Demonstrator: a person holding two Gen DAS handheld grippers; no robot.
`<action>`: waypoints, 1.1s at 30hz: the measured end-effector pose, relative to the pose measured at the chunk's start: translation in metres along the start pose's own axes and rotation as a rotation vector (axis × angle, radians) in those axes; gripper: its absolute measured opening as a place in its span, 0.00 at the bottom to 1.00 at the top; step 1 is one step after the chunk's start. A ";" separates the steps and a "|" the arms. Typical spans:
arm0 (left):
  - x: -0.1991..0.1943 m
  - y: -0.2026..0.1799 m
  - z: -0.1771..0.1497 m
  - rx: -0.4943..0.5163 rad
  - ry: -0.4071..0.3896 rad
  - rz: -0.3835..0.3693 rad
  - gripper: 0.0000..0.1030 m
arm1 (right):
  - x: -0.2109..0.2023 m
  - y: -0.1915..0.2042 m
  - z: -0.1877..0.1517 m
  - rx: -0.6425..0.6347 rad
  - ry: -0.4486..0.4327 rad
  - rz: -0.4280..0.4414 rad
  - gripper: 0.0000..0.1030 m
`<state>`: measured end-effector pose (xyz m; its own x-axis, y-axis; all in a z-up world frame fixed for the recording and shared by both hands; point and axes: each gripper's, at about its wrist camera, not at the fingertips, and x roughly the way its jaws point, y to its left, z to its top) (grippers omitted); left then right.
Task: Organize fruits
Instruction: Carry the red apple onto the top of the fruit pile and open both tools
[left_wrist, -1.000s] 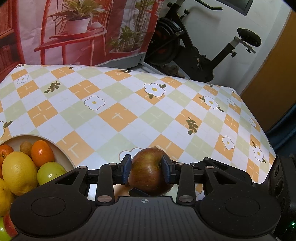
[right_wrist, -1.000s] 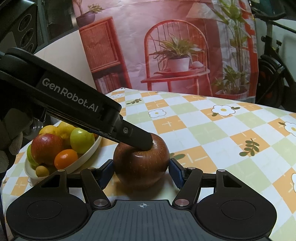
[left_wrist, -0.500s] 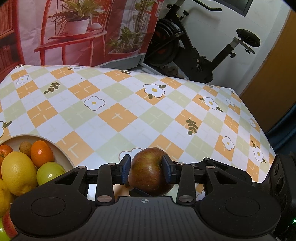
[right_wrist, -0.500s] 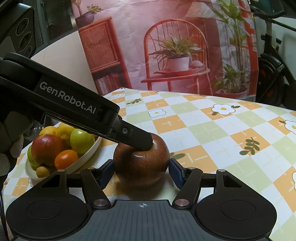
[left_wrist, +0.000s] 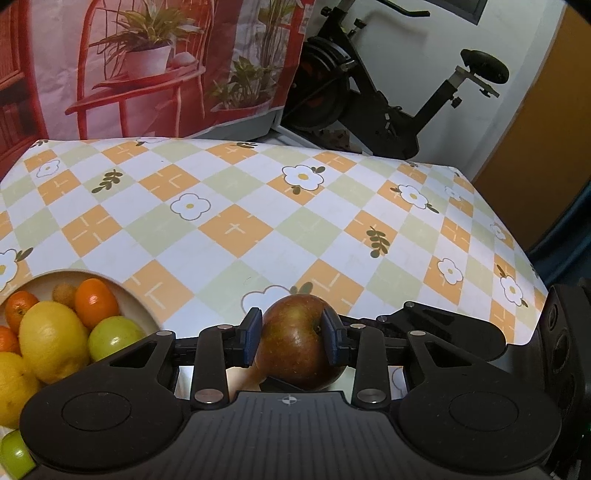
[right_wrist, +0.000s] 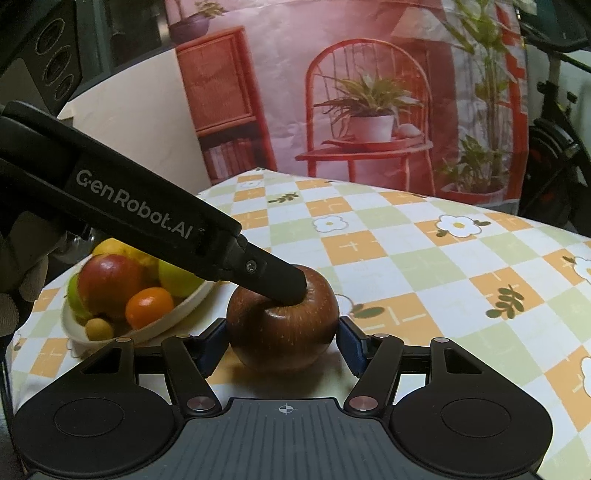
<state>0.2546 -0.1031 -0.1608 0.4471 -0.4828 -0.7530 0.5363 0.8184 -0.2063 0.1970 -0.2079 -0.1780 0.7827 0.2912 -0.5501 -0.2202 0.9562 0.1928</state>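
Observation:
A dark red apple (left_wrist: 299, 339) (right_wrist: 282, 332) is just above the checked tablecloth, next to a white bowl (left_wrist: 125, 295) (right_wrist: 177, 321) of fruit. My left gripper (left_wrist: 291, 332) has its blue pads against both sides of the apple and its jaws are closing on it. In the right wrist view one finger (right_wrist: 273, 277) of the left gripper lies in the apple's top dimple. My right gripper (right_wrist: 283, 343) has a pad against each flank of the same apple. The apple's underside is hidden.
The bowl holds a lemon (left_wrist: 51, 339), a green apple (left_wrist: 114, 336), oranges (left_wrist: 96, 302) and a red apple (right_wrist: 107, 280). A gloved hand (right_wrist: 18, 280) holds the left gripper. The table's far edge meets a printed backdrop, and an exercise bike (left_wrist: 388, 103) stands behind it.
The left gripper's pads have drawn slightly closer together on the apple. Both hands and the apple stay where they were.

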 end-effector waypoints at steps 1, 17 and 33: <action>-0.003 0.003 -0.001 0.001 -0.003 -0.004 0.36 | 0.000 0.004 0.002 -0.006 0.002 0.000 0.57; -0.084 0.071 -0.005 -0.092 -0.097 0.002 0.36 | 0.022 0.088 0.070 -0.173 0.014 0.129 0.58; -0.106 0.127 -0.020 -0.221 -0.177 0.064 0.37 | 0.070 0.152 0.091 -0.270 0.055 0.200 0.58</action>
<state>0.2615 0.0581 -0.1199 0.6032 -0.4592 -0.6521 0.3426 0.8875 -0.3081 0.2711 -0.0449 -0.1132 0.6777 0.4680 -0.5672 -0.5181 0.8512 0.0832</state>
